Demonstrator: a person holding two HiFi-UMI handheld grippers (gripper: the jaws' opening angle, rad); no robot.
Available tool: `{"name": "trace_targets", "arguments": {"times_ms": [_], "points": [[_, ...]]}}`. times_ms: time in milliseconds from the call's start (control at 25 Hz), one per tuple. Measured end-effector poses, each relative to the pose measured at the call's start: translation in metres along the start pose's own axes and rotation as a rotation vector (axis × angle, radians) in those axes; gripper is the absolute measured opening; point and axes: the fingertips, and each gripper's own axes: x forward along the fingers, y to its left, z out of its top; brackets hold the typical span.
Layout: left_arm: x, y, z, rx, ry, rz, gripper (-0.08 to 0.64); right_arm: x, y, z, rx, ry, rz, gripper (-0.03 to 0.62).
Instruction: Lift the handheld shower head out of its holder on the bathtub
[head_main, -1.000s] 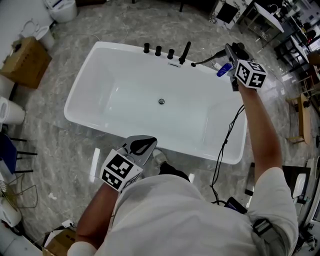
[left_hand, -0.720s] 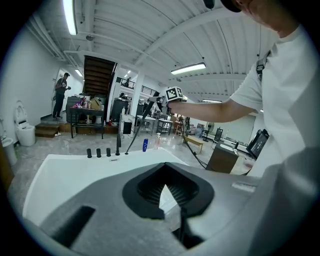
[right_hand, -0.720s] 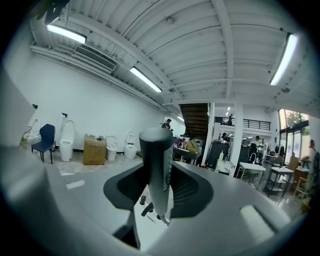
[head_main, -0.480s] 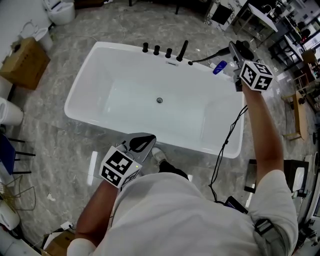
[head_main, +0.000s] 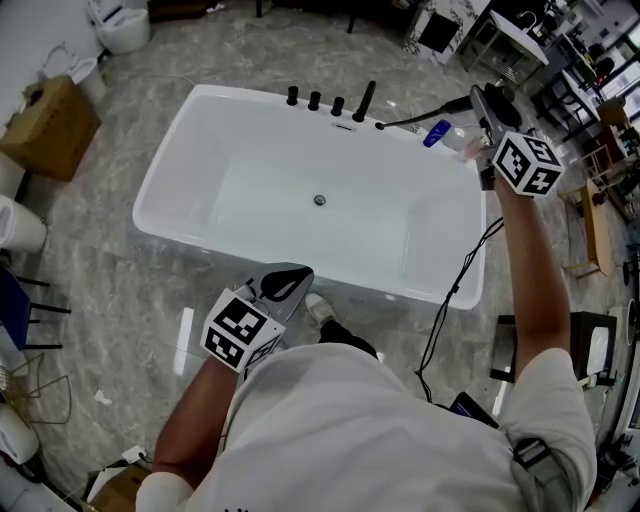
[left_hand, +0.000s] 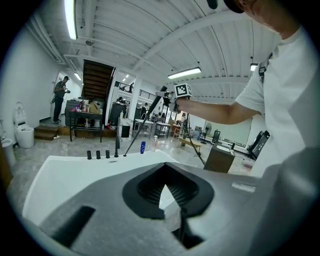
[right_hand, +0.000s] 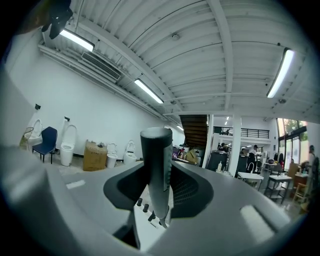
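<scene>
Shower head (right_hand: 156, 160): a dark grey wand, out of its holder and up in the air above the far right corner of the bathtub
Right gripper (head_main: 490, 108): clamped on the shower head, its jaws pressing either side of the wand, which stands upright between them in the right gripper view
Hose (head_main: 425, 113): a dark line running from the shower head leftward to the far rim, ending just right of the taps
Bathtub (head_main: 150, 200): white, free-standing on a grey marbled floor
Taps (head_main: 314, 100): three black knobs and a tall black spout in a row on the far rim
Blue bottle (head_main: 435, 133): lying on the far right rim, near the hose
Left gripper (head_main: 283, 287): jaws together with nothing between them, at the near side of the bathtub, well apart from the shower head
Cardboard box (head_main: 50, 125): on the floor left of the bathtub
</scene>
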Motion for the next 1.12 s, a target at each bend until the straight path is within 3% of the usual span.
{"name": "trace_targets", "arguments": {"times_ms": [480, 1120], "points": [[-0.026, -0.012, -0.01, 0.012, -0.01, 0.007, 0.006, -0.059, 0.026, 0.046, -0.013, -0.086, -0.01, 0.141], [-0.056, -0.027, -0.026, 0.017, -0.014, 0.002, 0.006, -0.137, 0.093, 0.085, -0.037, -0.159, 0.043, 0.141]]}}
